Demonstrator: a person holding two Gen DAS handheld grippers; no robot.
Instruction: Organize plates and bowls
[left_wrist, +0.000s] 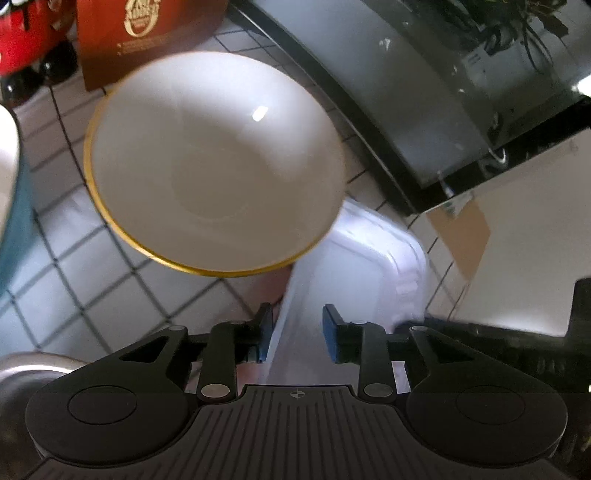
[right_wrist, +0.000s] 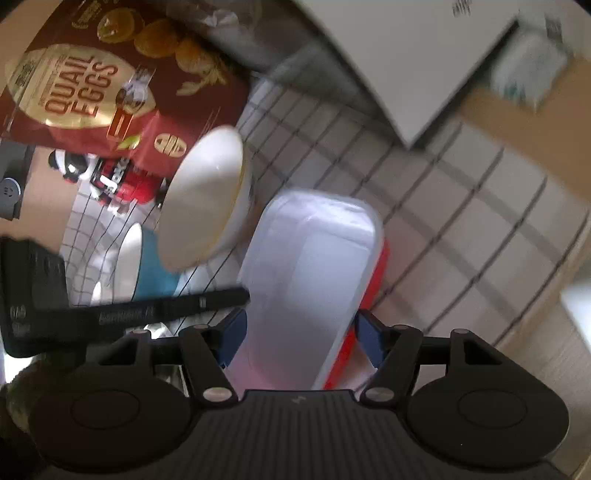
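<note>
Above the white tiled surface (left_wrist: 74, 258), the white gold-rimmed bowl (left_wrist: 216, 162) sat ahead-left of the left gripper (left_wrist: 297, 332), whose jaws gaped, while the right gripper (right_wrist: 301, 338) straddled the translucent plastic container (right_wrist: 310, 266) lengthwise, unclamped.

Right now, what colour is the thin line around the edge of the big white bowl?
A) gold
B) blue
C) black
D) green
A: the white bowl has a thin gold line running around its rim, clearest along the lower edge in the left wrist view, where it sits on the tiled counter.
</note>
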